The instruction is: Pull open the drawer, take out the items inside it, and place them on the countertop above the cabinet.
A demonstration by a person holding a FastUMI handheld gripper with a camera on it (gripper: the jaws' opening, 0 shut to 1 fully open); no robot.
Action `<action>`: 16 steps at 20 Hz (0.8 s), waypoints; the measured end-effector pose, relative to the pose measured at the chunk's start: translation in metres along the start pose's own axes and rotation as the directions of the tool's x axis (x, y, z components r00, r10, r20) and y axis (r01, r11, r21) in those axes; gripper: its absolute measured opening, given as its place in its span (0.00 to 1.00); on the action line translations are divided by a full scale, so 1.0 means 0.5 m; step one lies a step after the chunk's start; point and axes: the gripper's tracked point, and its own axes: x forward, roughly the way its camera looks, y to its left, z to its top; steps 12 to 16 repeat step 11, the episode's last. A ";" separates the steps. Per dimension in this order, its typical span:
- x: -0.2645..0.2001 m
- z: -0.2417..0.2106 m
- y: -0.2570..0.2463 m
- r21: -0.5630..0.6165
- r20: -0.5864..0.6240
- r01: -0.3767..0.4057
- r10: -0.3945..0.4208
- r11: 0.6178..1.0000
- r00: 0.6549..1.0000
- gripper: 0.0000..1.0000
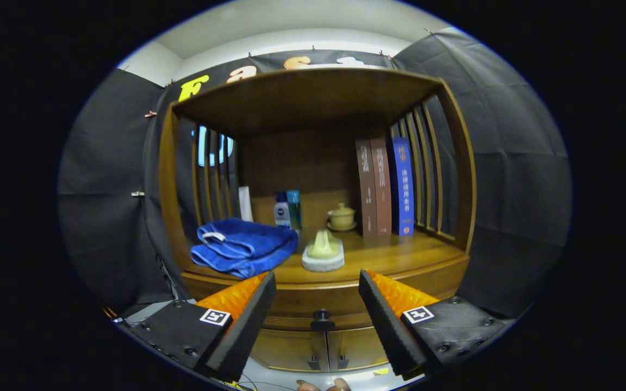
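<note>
Hovering with its two fingers spread wide and holding nothing, the gripper (317, 304) faces a brown wooden cabinet (318, 296) whose shallow drawer (313, 315) sits flush with the front, its small dark round knob (322, 319) between the fingertips and a little beyond them. On the wooden countertop (400, 255) above lie a folded blue towel (242, 247) and a pale green-handled scrubbing brush on a white base (323, 251), with two bottles (287, 209), a yellowish lidded cup on a saucer (341, 217) and three upright books (386, 187) behind. Closed as it is, the drawer hides its contents, so the scene fits either a pull on the knob to come or a drawer emptied and pushed back. Whether towel or brush came from inside cannot be told.
</note>
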 end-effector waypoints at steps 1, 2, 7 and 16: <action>-0.020 0.040 0.007 -0.001 0.019 -0.006 0.006 1.000 1.000 0.99; -0.037 0.074 0.011 0.001 0.034 -0.014 0.013 1.000 0.999 0.99; -0.121 0.210 0.042 0.007 0.072 -0.067 0.067 0.998 0.995 0.99; -0.187 0.276 0.046 -0.023 0.080 -0.053 0.055 0.998 0.995 0.99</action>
